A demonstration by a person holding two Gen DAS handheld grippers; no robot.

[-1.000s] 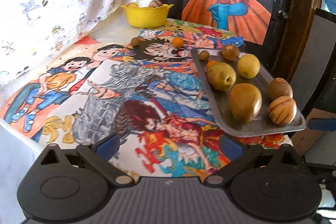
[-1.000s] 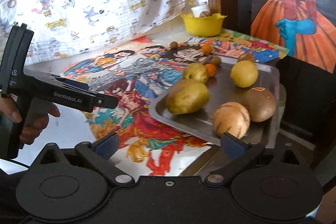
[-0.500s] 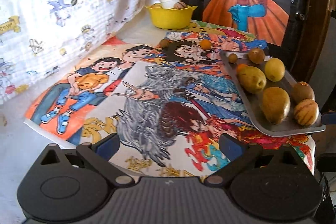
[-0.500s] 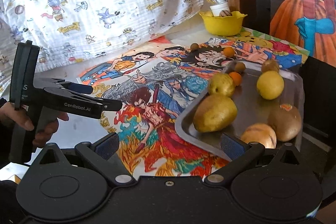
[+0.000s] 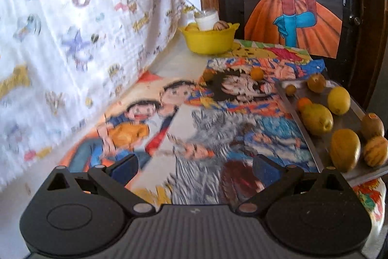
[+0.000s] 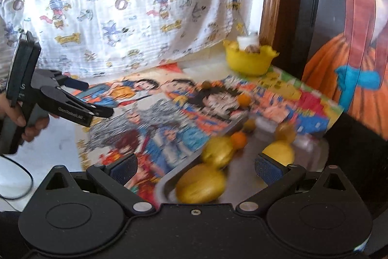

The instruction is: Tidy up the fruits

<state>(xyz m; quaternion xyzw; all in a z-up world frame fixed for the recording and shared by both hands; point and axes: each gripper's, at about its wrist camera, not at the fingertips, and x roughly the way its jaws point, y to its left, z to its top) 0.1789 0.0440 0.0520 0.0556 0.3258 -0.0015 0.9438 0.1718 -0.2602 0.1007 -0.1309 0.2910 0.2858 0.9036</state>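
A metal tray [image 5: 298,111] at the table's right edge holds several yellow, brown and striped fruits, among them a large yellow one [image 5: 316,121] and a small orange one [image 5: 303,102]. Two small fruits, one brown [image 5: 207,75] and one orange [image 5: 257,73], lie loose on the cartoon-print cloth [image 5: 184,118]. A yellow bowl [image 5: 209,39] at the back holds a white cup [image 5: 206,20] and fruit. My left gripper [image 5: 195,168] hangs open over the cloth, left of the tray. My right gripper [image 6: 196,168] is open above the tray's near end [image 6: 169,182], with a yellow fruit [image 6: 201,186] between its fingers' line.
A white patterned curtain [image 5: 72,28] covers the left wall. A dark door with a painted figure in an orange skirt [image 5: 295,4] stands behind the table. In the right wrist view a hand [image 6: 26,123] holds the left gripper [image 6: 72,108] over the cloth's left side.
Both grippers have moved forward and left over the table. The tray has slid to the right of the left wrist view and lower in the right wrist view. No fruit has moved.
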